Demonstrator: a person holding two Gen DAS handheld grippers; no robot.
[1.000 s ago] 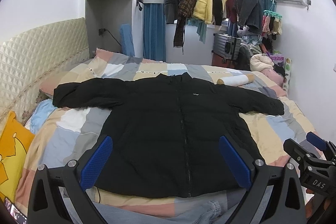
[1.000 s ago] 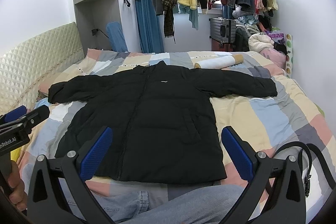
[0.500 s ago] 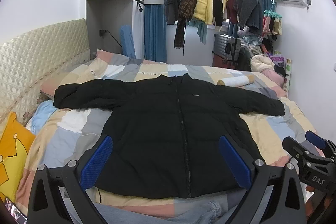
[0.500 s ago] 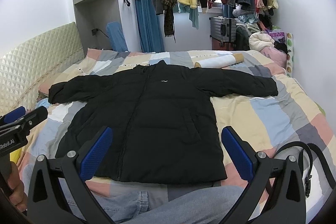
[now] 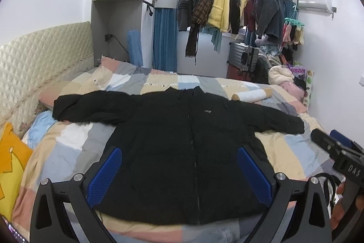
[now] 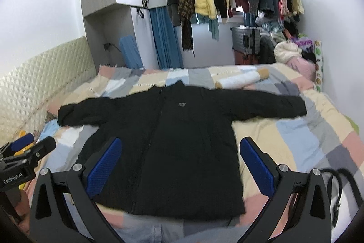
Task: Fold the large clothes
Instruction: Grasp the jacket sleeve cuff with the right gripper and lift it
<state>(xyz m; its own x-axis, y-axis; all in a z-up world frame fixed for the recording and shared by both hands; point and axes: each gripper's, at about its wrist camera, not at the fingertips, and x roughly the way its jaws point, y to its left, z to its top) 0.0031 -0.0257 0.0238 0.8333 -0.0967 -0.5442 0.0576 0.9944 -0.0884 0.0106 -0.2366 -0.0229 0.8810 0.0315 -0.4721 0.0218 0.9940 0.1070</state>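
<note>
A black jacket [image 5: 182, 152] lies flat across the bed [image 5: 68, 147], sleeves spread. The left gripper [image 5: 182, 172] and right gripper [image 6: 182, 165] hover above its hem, fingers wide and empty.

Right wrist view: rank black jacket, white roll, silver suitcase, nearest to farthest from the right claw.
1. Black jacket: spread flat on the bed, its hem right ahead of the open right claw.
2. White roll: beyond the collar, right of centre, on the bed's far side.
3. Silver suitcase: past the bed, by the back wall under the hanging clothes.

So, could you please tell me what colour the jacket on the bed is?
Black, plain; the jacket shows best in the right wrist view.
</note>
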